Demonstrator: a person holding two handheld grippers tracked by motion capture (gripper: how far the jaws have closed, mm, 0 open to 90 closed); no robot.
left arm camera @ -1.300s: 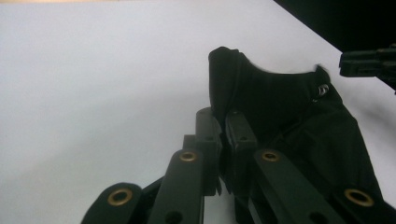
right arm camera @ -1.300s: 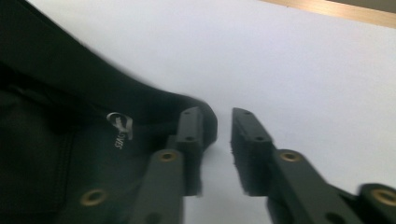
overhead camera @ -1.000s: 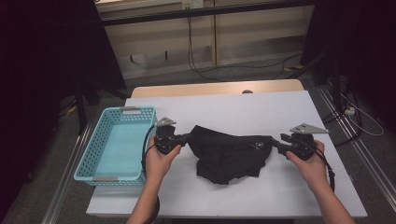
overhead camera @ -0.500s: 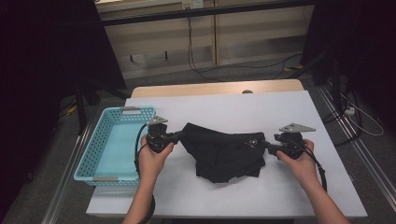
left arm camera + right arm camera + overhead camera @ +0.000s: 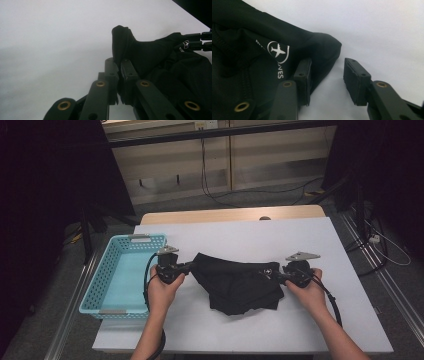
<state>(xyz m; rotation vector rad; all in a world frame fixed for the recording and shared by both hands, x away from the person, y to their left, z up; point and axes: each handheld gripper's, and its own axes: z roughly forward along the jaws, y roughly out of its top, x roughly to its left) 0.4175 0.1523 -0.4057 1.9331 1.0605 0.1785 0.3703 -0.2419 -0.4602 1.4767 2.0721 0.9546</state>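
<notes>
Black garment (image 5: 240,282) lies crumpled near the middle of the white counter (image 5: 250,240), stretched between the two hand-held grippers.

Left hand-held gripper (image 5: 186,267): jaws closed tight on the garment's left corner. In the left gripper view the cloth (image 5: 150,57) bunches up out of the clamped pads (image 5: 119,75) and runs off to the right, slightly raised off the counter (image 5: 50,37).

Right hand-held gripper (image 5: 267,274): at the garment's right corner, jaws parted, having just been closing. In the right gripper view (image 5: 327,82) the cloth corner (image 5: 317,47) lies against the left pad (image 5: 303,80) and partly in the gap; the right pad (image 5: 355,80) stands clear of it, over bare counter (image 5: 387,30). No pinch on this side. A white logo with an aeroplane (image 5: 278,51) shows on the cloth just beside the left pad.

Garment's lower edge hangs in loose folds toward the person. Blue basket (image 5: 120,270) sits at the counter's left edge, just beside the left hand (image 5: 162,290), apart from the garment.
</notes>
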